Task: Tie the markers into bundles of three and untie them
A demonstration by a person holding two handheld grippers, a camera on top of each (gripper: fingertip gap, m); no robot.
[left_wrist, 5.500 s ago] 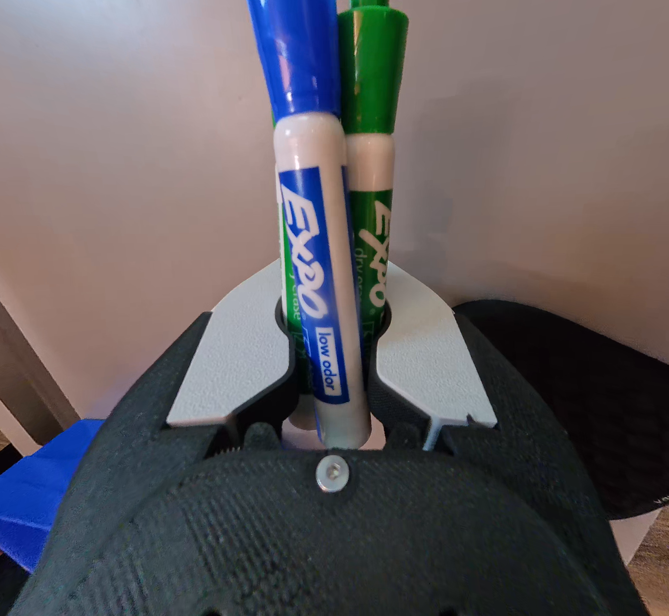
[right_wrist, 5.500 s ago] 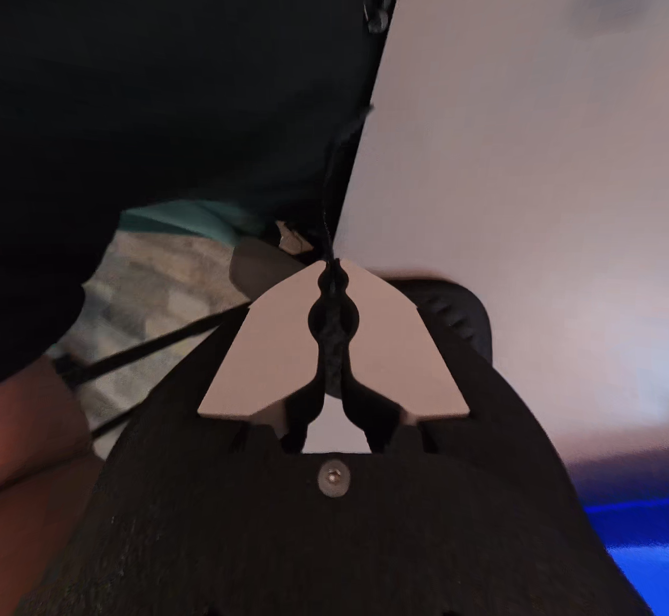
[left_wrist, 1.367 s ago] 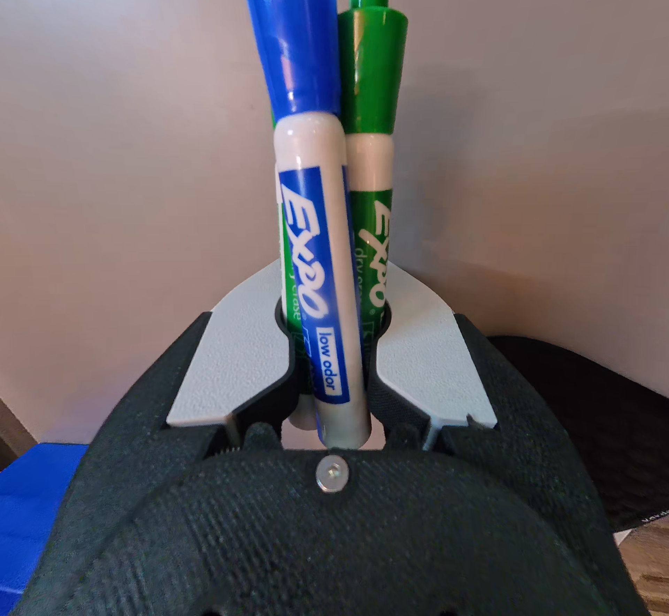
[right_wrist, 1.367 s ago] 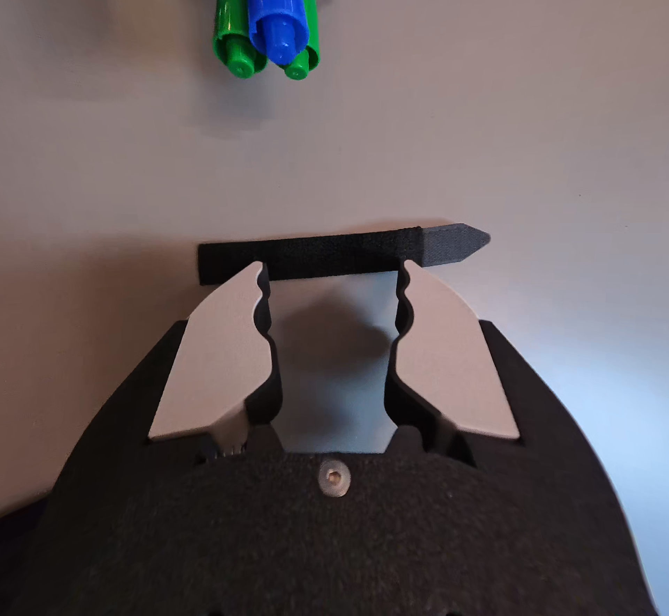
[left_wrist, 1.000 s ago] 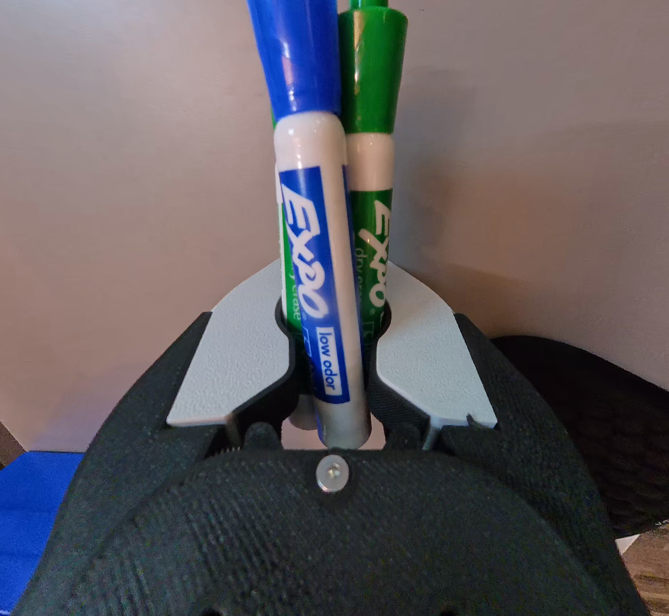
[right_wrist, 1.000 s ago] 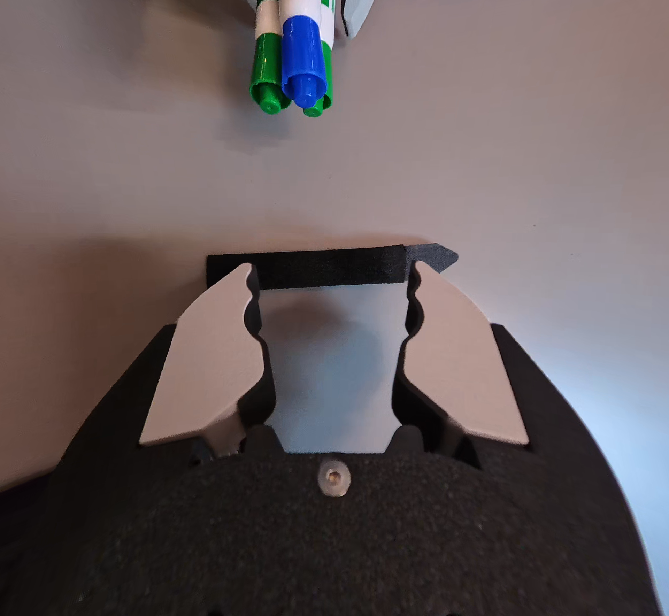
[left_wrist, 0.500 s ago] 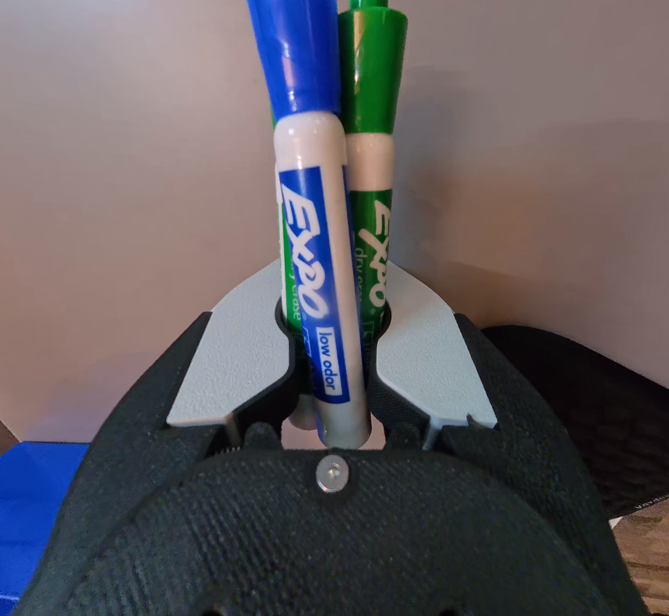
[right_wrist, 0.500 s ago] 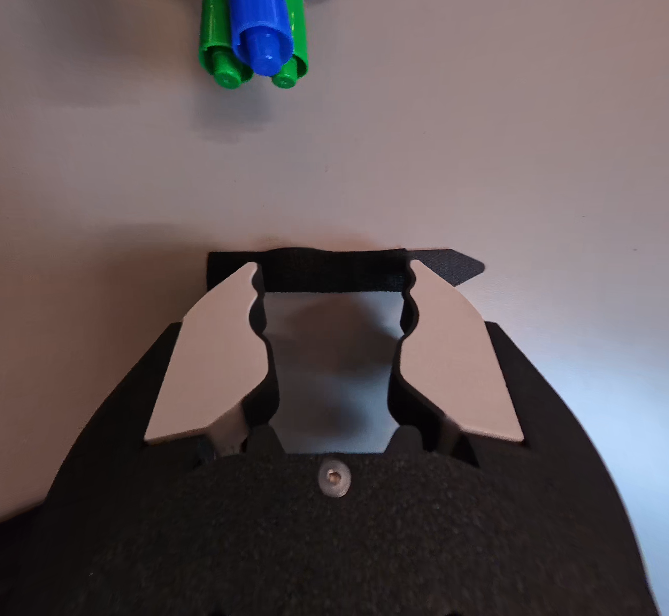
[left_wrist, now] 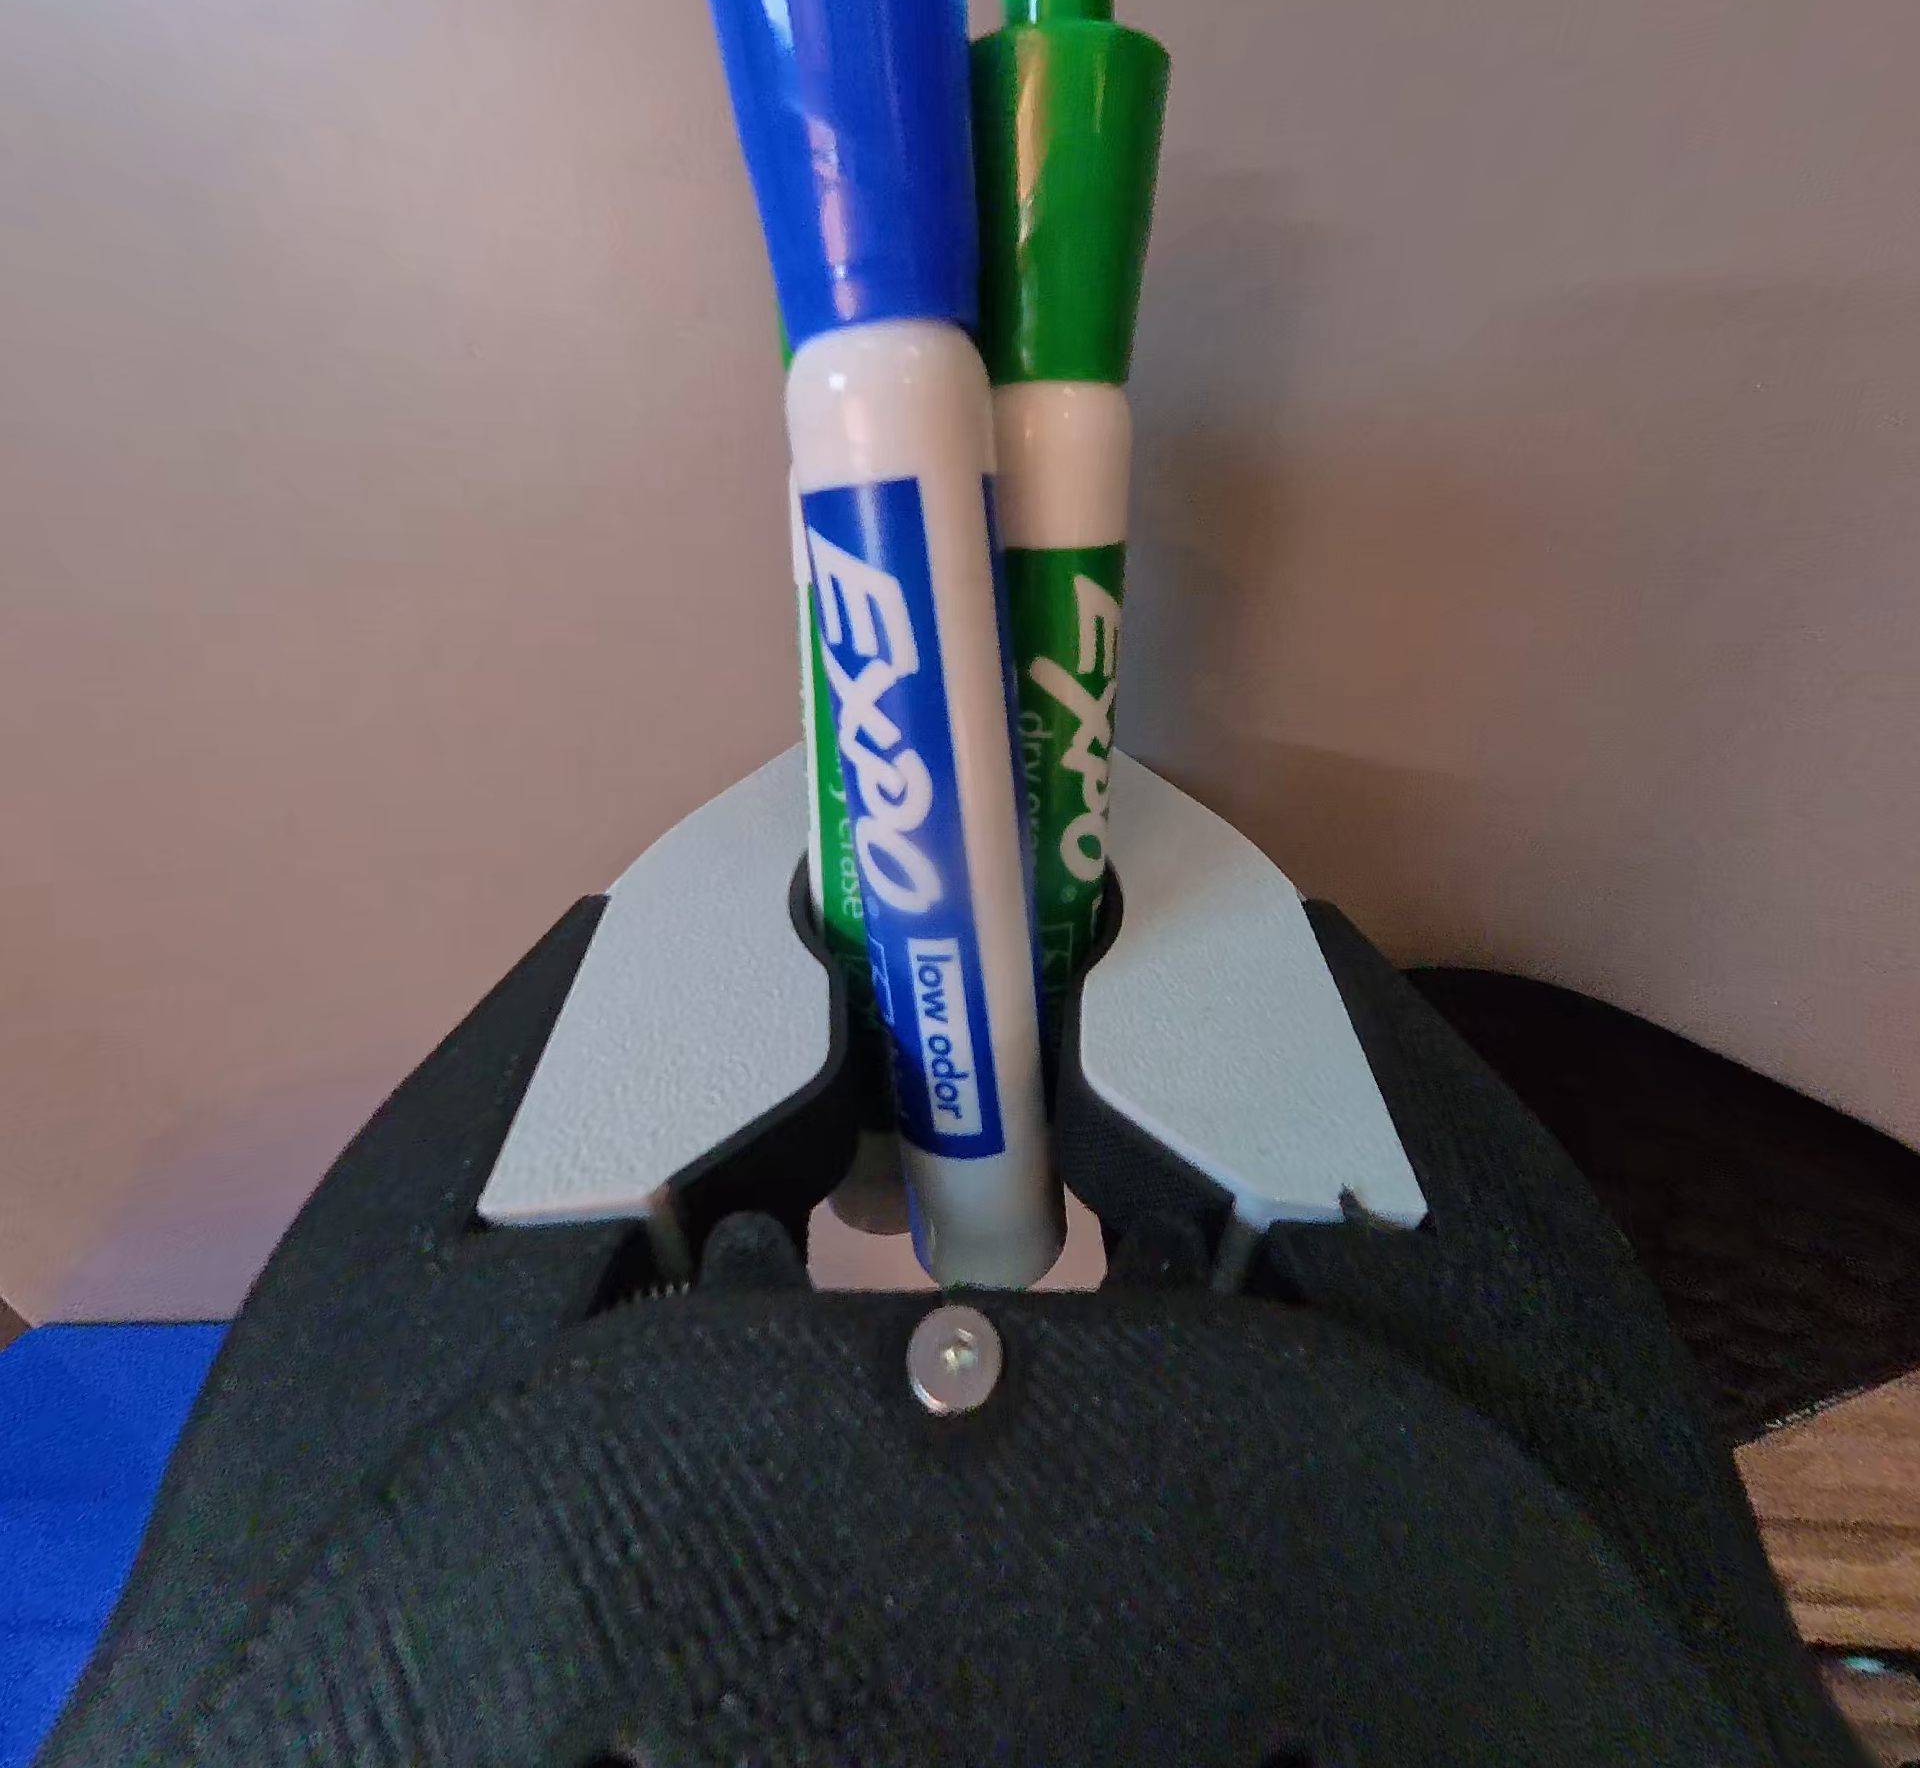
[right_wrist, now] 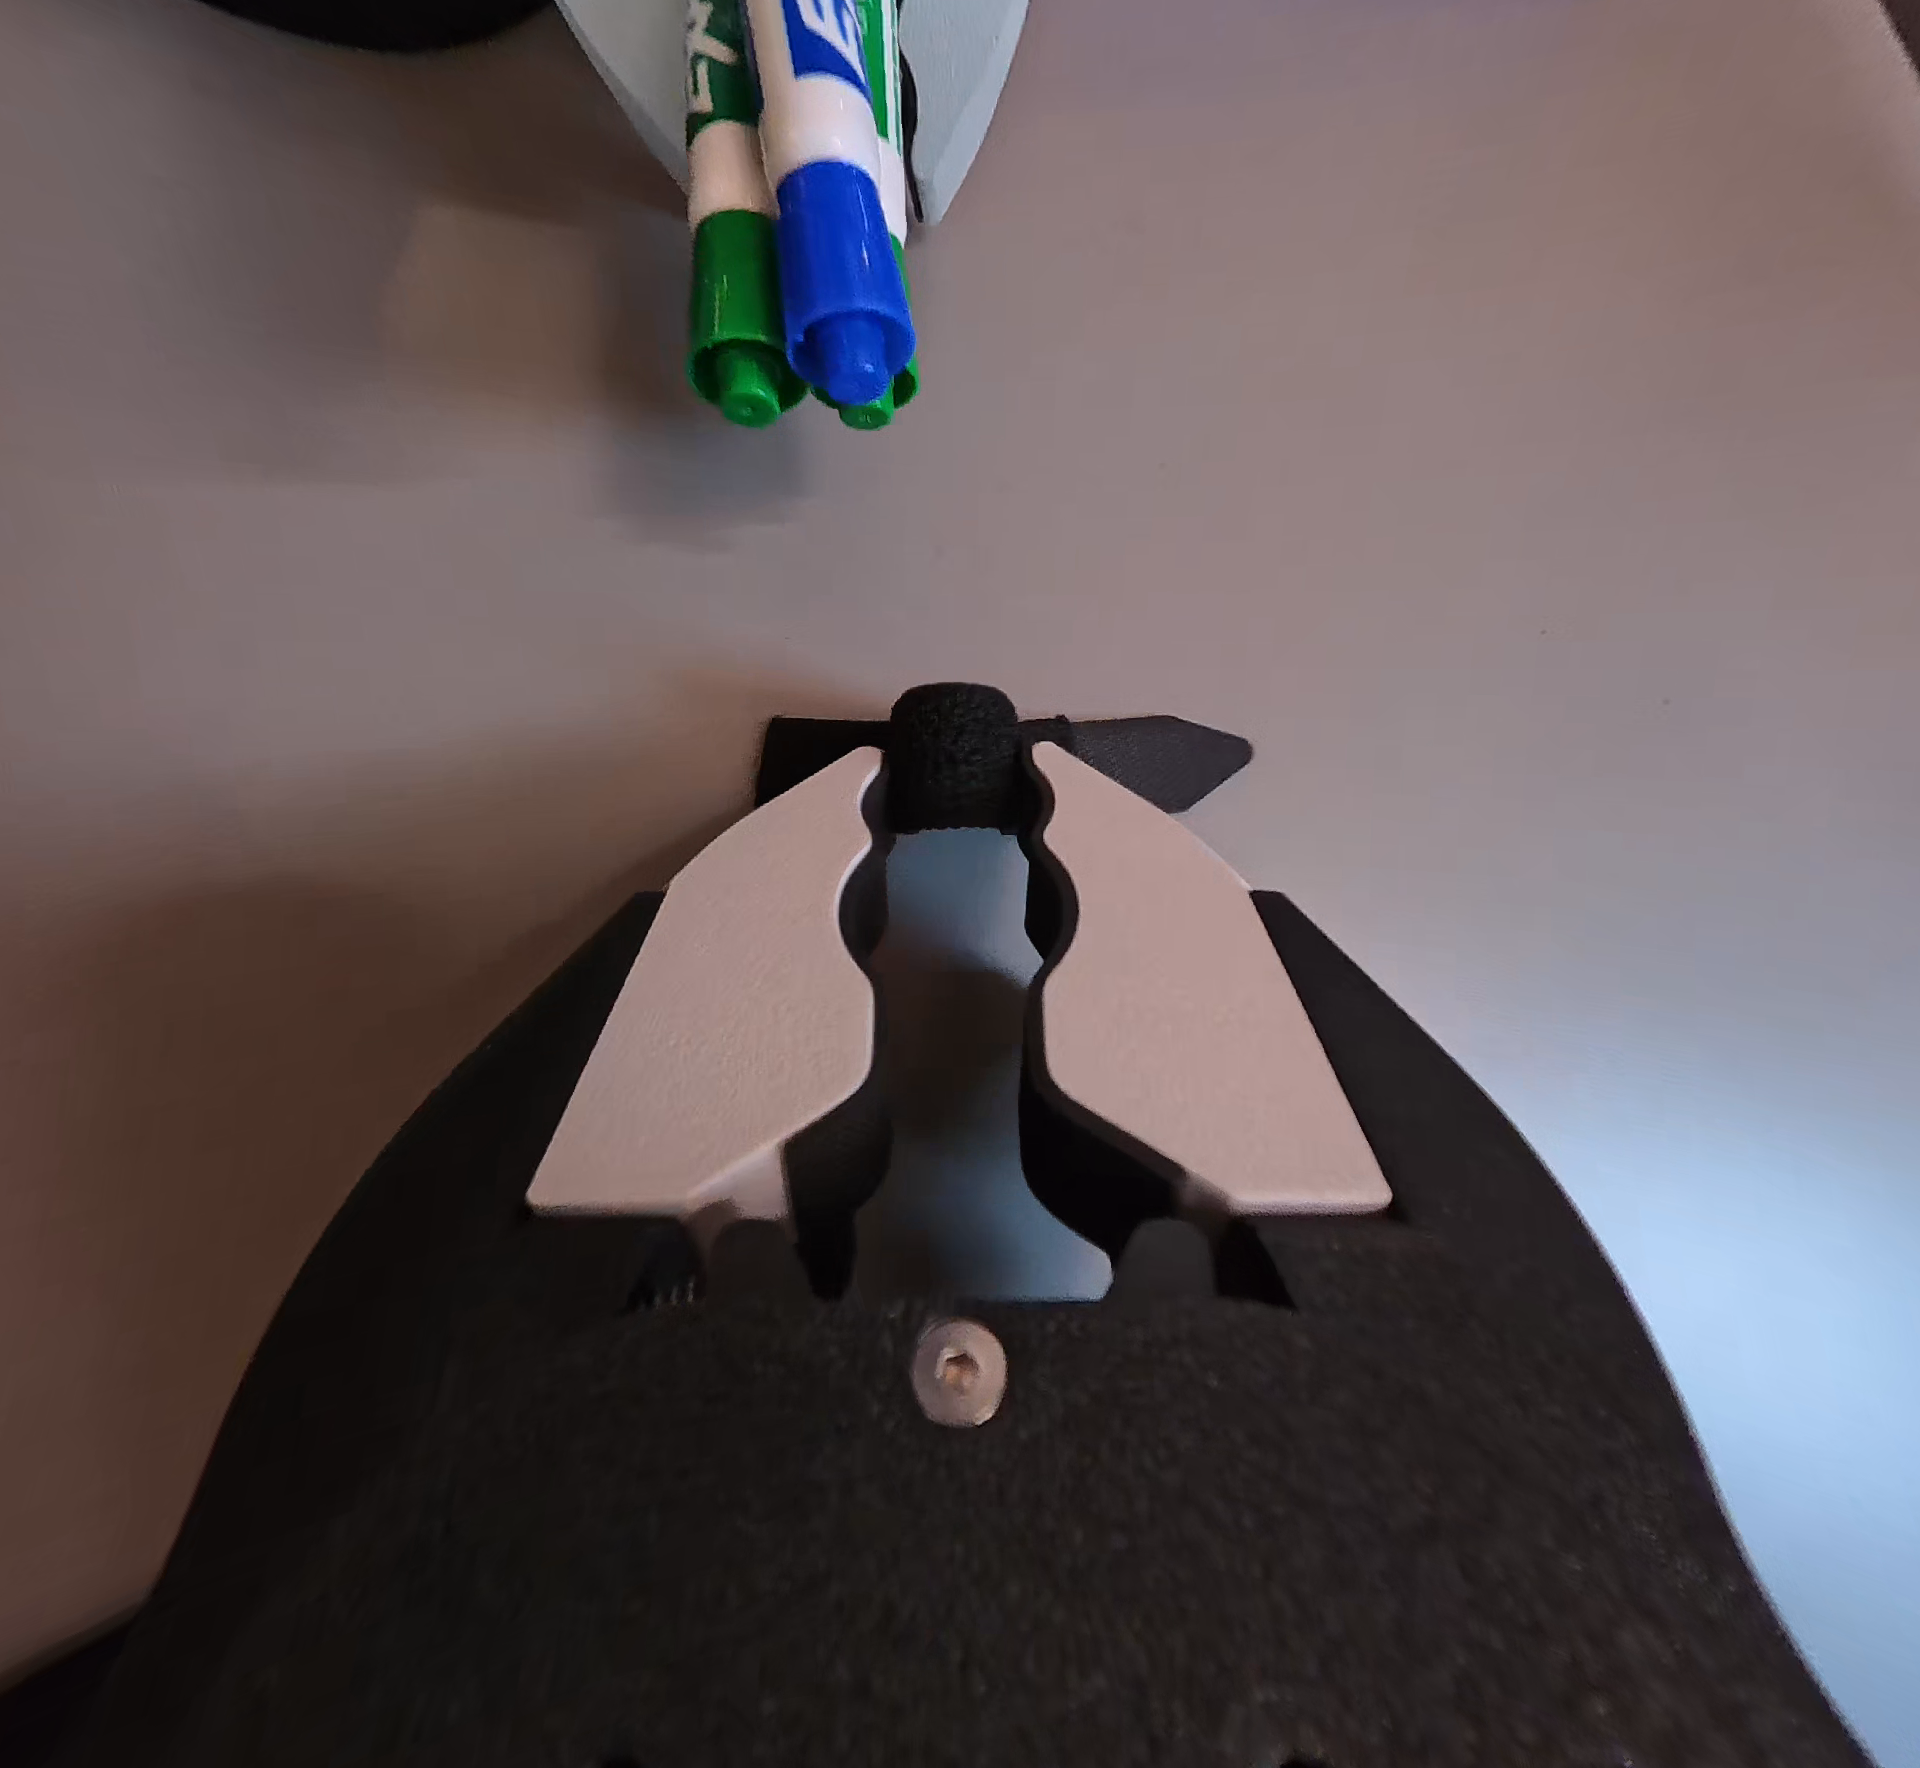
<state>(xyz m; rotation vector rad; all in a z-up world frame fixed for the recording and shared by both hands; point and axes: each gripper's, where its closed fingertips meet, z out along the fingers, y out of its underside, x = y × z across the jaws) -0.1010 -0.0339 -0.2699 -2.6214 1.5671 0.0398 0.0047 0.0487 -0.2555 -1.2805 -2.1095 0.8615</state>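
- Both views are softly lit and fairly dim, with a warm grey-pink cast on the table [right_wrist: 1455,471].
- A cool bluish light falls across the table's lower right in the right wrist view.
- Glare streaks run down the blue cap [left_wrist: 847,139] and green cap [left_wrist: 1070,191].
- The markers [right_wrist: 810,284] cast a blurred shadow below and to their left.
- The lens bends the edges wide; the near black housings look soft.

Hand-held gripper [right_wrist: 956,762]: black body, grey fingers [right_wrist: 727,1001], screw [right_wrist: 956,1391].
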